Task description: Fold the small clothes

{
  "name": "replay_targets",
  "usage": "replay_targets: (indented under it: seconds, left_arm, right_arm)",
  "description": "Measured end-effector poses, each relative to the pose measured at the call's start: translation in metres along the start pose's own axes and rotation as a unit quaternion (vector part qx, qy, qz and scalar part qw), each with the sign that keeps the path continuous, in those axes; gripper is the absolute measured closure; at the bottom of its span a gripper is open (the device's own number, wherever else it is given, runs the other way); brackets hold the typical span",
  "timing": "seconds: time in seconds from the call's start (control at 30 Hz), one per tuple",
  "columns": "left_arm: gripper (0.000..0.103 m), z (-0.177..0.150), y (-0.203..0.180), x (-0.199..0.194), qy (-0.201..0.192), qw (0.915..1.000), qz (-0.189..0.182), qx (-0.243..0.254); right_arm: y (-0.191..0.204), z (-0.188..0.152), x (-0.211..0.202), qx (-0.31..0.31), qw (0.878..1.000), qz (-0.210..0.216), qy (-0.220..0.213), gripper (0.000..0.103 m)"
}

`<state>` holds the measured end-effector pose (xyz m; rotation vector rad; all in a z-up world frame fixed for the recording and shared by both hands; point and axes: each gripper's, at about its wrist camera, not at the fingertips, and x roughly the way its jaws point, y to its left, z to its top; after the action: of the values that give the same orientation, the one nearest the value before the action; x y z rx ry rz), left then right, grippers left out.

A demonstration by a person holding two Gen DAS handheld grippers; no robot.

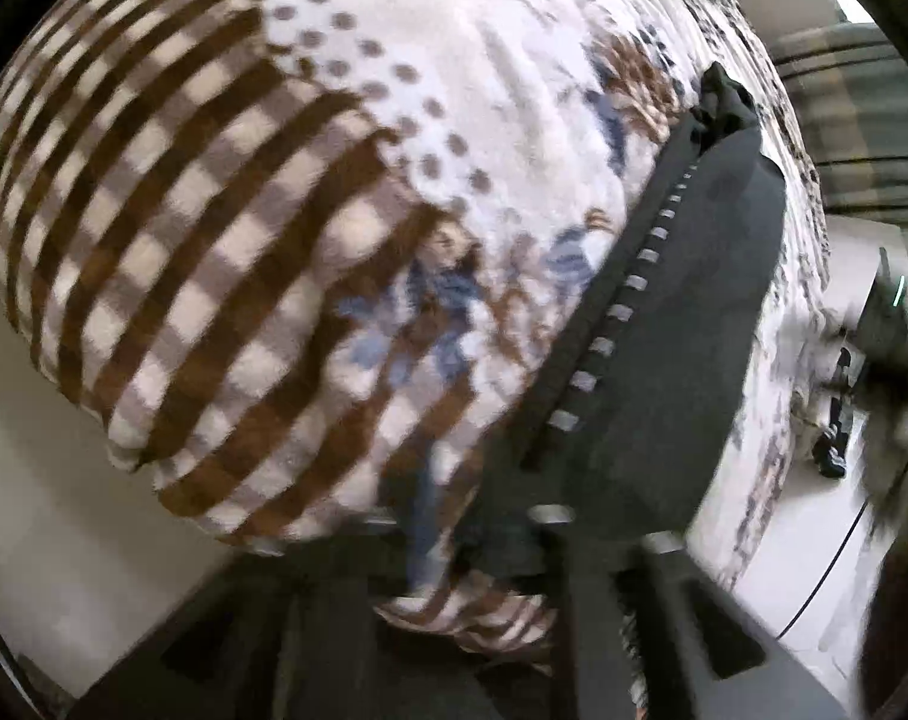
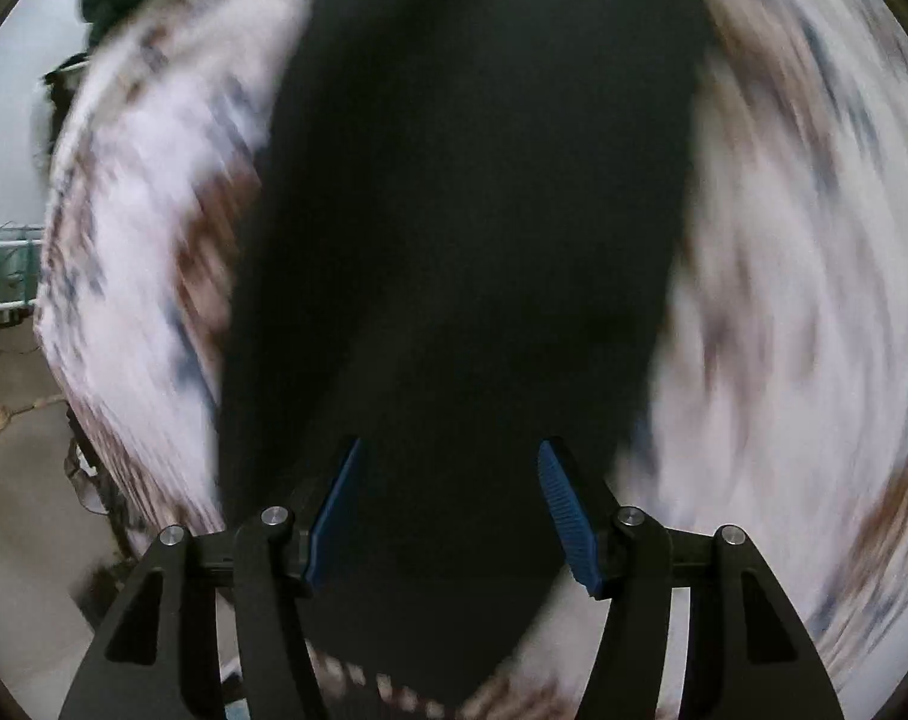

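A patterned bedspread [image 1: 346,138] takes up most of what there is to see — white ground with brown checks, grey dots and blue-and-brown sprigs. It shows again, badly smeared, on both sides of the right wrist view [image 2: 802,276].

On it lies the dark garment [image 2: 454,228], black or very dark grey. From the right wrist it fills the middle of the picture as one long shape, its long axis running straight away from the camera, from between the fingers toward the far edge of the bed. From the left wrist the same garment [image 1: 664,324] runs on a slant, from low centre up to the right, with a row of small pale marks along one edge and a bunched, crumpled end at the far upper right.

The right gripper [image 2: 451,510] has its jaws spread wide, the blue ribbed pads [image 2: 562,510] well apart with the dark cloth between and beneath them; nothing is pinched.

The left gripper [image 1: 514,564] is blurred and half buried under cloth at the bottom of its picture — the near end of the garment sits right at its fingers, but I cannot tell whether they are closed on it.

Off the bed's right edge is pale floor [image 1: 814,540] with some small dark objects, too blurred to name.
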<state>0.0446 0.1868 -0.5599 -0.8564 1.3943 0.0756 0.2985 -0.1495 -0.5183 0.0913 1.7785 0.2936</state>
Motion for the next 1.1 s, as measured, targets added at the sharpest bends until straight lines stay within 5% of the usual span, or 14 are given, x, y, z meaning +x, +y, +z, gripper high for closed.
replay_targets:
  seconds: [0.03, 0.13, 0.23, 0.3, 0.47, 0.53, 0.6, 0.8, 0.97, 1.0, 1.03, 1.07, 1.1]
  left_arm:
    - [0.049, 0.002, -0.007, 0.001, 0.004, 0.9999, -0.004, 0.009]
    - [0.049, 0.008, -0.029, 0.011, 0.009, 0.9990, -0.029, 0.034]
    - [0.049, 0.013, -0.056, 0.021, 0.026, 0.9977, -0.003, 0.062]
    - [0.049, 0.020, -0.081, 0.009, 0.012, 0.9970, -0.007, 0.076]
    - [0.049, 0.072, -0.162, -0.013, -0.028, 0.9893, -0.039, 0.138]
    - [0.045, 0.107, -0.194, -0.010, -0.041, 0.9824, -0.047, 0.176]
    - [0.045, 0.156, -0.228, 0.000, -0.061, 0.9735, -0.058, 0.212]
    - [0.045, 0.283, -0.288, 0.071, -0.055, 0.9666, -0.066, 0.242]
    - [0.047, 0.348, -0.306, 0.139, -0.018, 0.9656, -0.041, 0.256]
    - [0.051, 0.354, -0.308, 0.147, -0.017, 0.9633, -0.044, 0.264]
    - [0.083, 0.357, -0.310, 0.147, -0.026, 0.9602, -0.045, 0.275]
    - [0.103, 0.359, -0.312, 0.148, -0.029, 0.9563, -0.049, 0.287]
    - [0.102, 0.362, -0.313, 0.147, -0.029, 0.9553, -0.055, 0.289]
  right_arm:
    - [-0.008, -0.019, 0.012, 0.017, 1.000, 0.007, 0.012, 0.041]
    - [-0.045, -0.103, 0.059, 0.107, 0.992, 0.043, 0.050, 0.041]
    - [-0.054, -0.154, 0.089, 0.131, 0.987, 0.077, 0.055, 0.042]
    - [-0.049, -0.178, 0.101, 0.120, 0.986, 0.101, 0.047, 0.074]
    - [-0.063, -0.198, 0.091, 0.156, 0.980, 0.118, 0.029, 0.076]
    - [-0.078, -0.188, 0.063, 0.163, 0.980, 0.112, -0.007, 0.073]
    - [-0.093, -0.165, 0.033, 0.173, 0.978, 0.112, -0.043, 0.054]
    - [-0.135, -0.039, -0.039, 0.206, 0.960, 0.121, -0.149, 0.052]
    - [-0.142, 0.081, -0.060, 0.215, 0.950, 0.120, -0.194, 0.052]
    - [-0.138, 0.106, -0.060, 0.217, 0.948, 0.123, -0.199, 0.052]
    - [-0.140, 0.121, -0.060, 0.218, 0.946, 0.127, -0.203, 0.052]
    - [-0.143, 0.142, -0.060, 0.219, 0.944, 0.128, -0.209, 0.052]
    - [-0.145, 0.158, -0.059, 0.222, 0.944, 0.124, -0.210, 0.052]
